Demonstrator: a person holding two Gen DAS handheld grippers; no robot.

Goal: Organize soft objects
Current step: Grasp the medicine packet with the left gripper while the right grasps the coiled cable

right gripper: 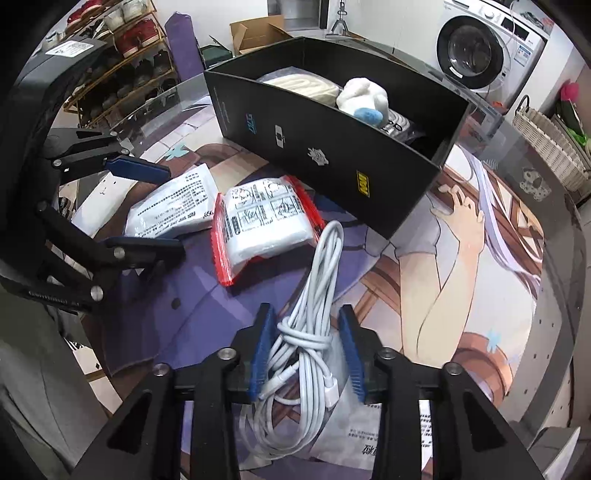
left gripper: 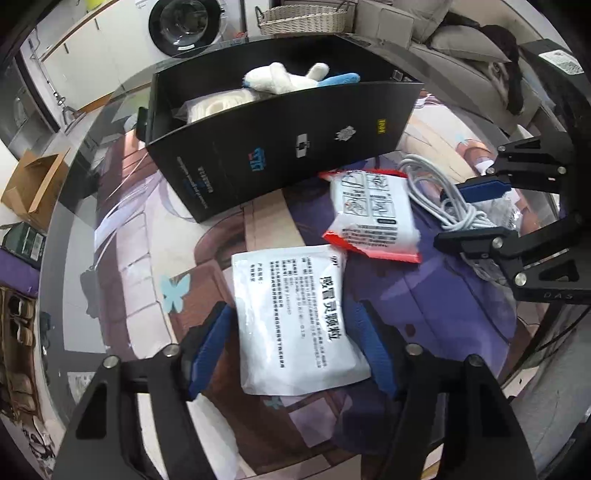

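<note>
A black box (left gripper: 280, 147) (right gripper: 332, 162) stands on the table and holds a white and blue plush toy (left gripper: 291, 78) (right gripper: 364, 98) and a cream packet (left gripper: 218, 105). A white medicine pouch (left gripper: 295, 317) (right gripper: 173, 210) lies flat between the open blue pads of my left gripper (left gripper: 295, 343) (right gripper: 147, 206). A red-edged white packet (left gripper: 373, 212) (right gripper: 266, 225) lies beside it. A coiled white cable (right gripper: 310, 332) (left gripper: 439, 195) lies on another white pouch (right gripper: 369, 432), between the open pads of my right gripper (right gripper: 306, 350) (left gripper: 476, 210).
The round glass table (left gripper: 74, 229) carries a printed anime mat (right gripper: 461, 258). Around it are a washing machine (right gripper: 476, 51), a wicker basket (left gripper: 306, 16), a cardboard box (left gripper: 33, 184), a shoe rack (right gripper: 118, 59) and a sofa (left gripper: 461, 59).
</note>
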